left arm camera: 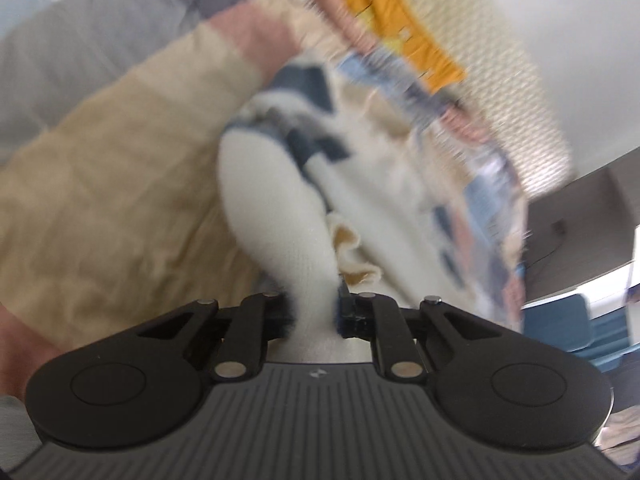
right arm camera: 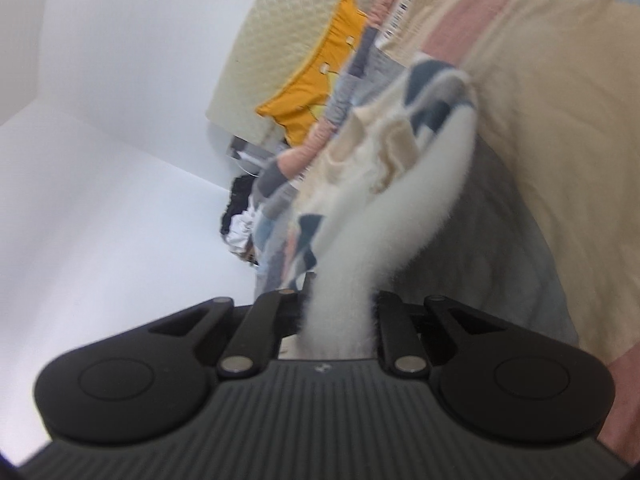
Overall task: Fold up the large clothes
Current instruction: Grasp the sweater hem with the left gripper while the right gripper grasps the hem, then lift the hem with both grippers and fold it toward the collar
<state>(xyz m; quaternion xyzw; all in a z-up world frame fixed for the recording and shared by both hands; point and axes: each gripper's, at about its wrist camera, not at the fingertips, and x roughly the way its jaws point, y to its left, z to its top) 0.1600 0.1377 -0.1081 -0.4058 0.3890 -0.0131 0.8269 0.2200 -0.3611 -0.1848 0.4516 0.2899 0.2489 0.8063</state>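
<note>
A fuzzy white knit garment (left arm camera: 276, 208) with dark blue and grey patches and a cream frilled part lies bunched on a bed. In the left wrist view my left gripper (left arm camera: 316, 312) is shut on a white fold of it, which rises from between the jaws. The right wrist view shows the same garment (right arm camera: 404, 208); my right gripper (right arm camera: 340, 312) is shut on another white strip of it, pulled taut up toward the bunched part. The fingertips of both grippers are hidden by the cloth. Both views are motion-blurred.
The bed is covered with a patchwork quilt (left arm camera: 120, 184) of beige, pink and grey blocks, seen too as the quilt (right arm camera: 552, 128) in the right view. An orange cushion (left arm camera: 404, 20) leans on a cream headboard (right arm camera: 256, 52). White wall (right arm camera: 100, 120) lies to the left.
</note>
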